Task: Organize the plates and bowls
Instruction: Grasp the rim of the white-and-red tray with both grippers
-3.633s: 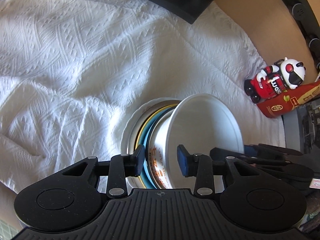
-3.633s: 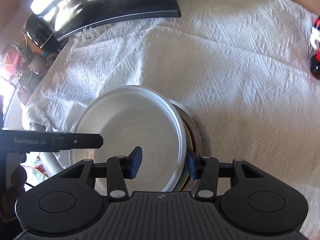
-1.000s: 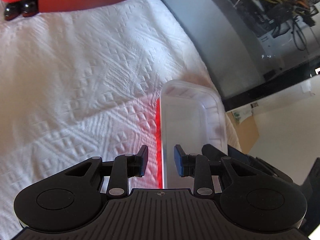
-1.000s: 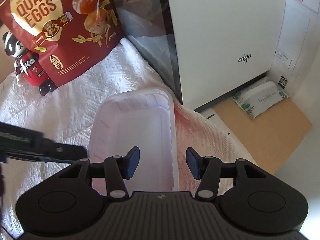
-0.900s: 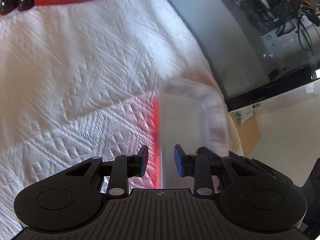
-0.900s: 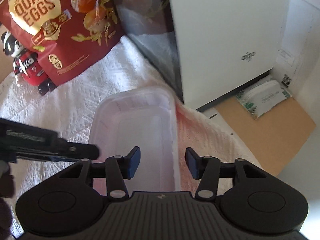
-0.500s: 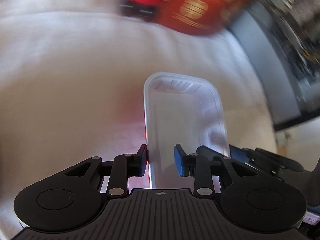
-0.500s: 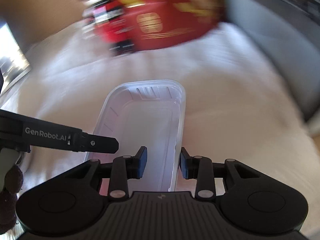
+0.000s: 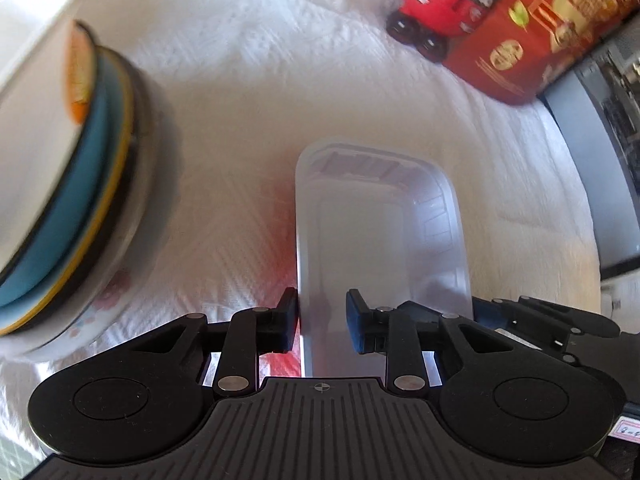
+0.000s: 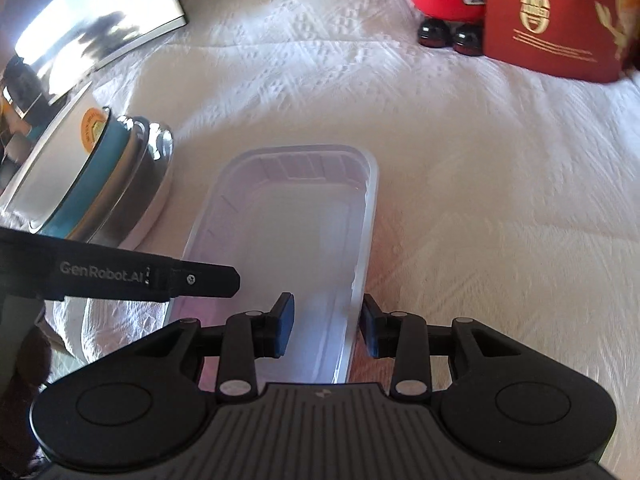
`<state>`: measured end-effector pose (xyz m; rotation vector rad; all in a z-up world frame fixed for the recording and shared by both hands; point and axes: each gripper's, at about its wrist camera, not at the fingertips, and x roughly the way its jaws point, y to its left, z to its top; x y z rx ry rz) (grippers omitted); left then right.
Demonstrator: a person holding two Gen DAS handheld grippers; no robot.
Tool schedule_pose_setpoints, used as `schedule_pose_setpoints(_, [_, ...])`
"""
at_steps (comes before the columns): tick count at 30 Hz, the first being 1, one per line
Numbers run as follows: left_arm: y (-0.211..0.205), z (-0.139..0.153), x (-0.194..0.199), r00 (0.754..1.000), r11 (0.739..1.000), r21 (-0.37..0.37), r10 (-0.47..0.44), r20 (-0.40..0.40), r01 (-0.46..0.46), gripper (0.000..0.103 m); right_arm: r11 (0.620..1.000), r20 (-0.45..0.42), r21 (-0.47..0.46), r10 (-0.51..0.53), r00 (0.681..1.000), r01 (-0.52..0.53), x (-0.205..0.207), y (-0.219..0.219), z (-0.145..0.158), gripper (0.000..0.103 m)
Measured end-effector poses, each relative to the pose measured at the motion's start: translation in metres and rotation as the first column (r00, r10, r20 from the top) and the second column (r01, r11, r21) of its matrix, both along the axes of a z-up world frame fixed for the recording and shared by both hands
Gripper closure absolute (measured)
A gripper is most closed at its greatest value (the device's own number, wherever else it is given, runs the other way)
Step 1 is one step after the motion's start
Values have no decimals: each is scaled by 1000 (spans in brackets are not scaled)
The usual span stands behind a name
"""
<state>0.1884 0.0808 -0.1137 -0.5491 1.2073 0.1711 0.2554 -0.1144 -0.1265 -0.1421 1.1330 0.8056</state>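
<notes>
The fingers (image 9: 289,320) of the left gripper (image 9: 322,320) stand close together astride the left long rim of a clear plastic container (image 9: 380,248): the left pad lies against the outside of the rim and the right pad sits inside the tub, and these jaws have just been closing with that wall between them. Whether the inner pad presses on the plastic cannot be told from the left wrist view. The right gripper (image 10: 326,330) straddles the opposite long rim of the same clear plastic container (image 10: 296,240), one finger (image 10: 282,330) inside and the other outside against the wall; its jaws are narrowly parted, have just eased slightly apart, and the rim stands between them, so the grip looks firm. The left gripper's arm (image 10: 120,274) crosses the left part of the right wrist view, reaching to the container's far rim. The container is empty and lies over a white textured cloth (image 10: 480,200). Just to its left stands a stack of bowls and plates (image 9: 68,176), with a white bowl on top, a teal one and metal ones beneath. Beyond the container, well apart from it, stand a red toy figure (image 10: 448,0) and a red snack bag (image 10: 552,20).
</notes>
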Motion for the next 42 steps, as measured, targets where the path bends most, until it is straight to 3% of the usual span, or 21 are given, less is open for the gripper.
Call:
schedule_pose_setpoints(1, [-2, -3, 1, 1000, 1000, -13, -27, -14, 27, 74, 1000, -13, -1, -22, 1000, 22, -1, -6, -2, 67])
schedule_pose_setpoints(6, [-20, 0, 13, 982, 979, 66, -190, -25, 191, 73, 992, -27, -3, -123, 992, 123, -10, -16, -3, 67])
schedule_pose_setpoints(12, [-19, 1, 23, 971, 968, 74, -236, -44, 238, 75, 975, -34, -5, -223, 974, 223, -18, -17, -3, 67])
schedule_pose_setpoints(16, [-7, -2, 16, 978, 979, -1, -205, -33, 205, 75, 964, -40, -7, -266, 963, 266, -22, -17, -3, 67])
schedule_pose_setpoints(20, [11, 2, 10, 987, 986, -47, -157, 17, 158, 76, 971, -16, -27, -236, 972, 236, -25, -7, -2, 67])
schedule_pose_setpoints(36, [24, -1, 14, 995, 993, -66, -99, 15, 100, 76, 968, -22, 5, -249, 968, 249, -7, 1, -3, 67])
schedule_pose_setpoints(42, [25, 6, 6, 993, 989, -87, -121, 15, 122, 75, 974, -22, -3, -228, 973, 228, -10, 6, -1, 67])
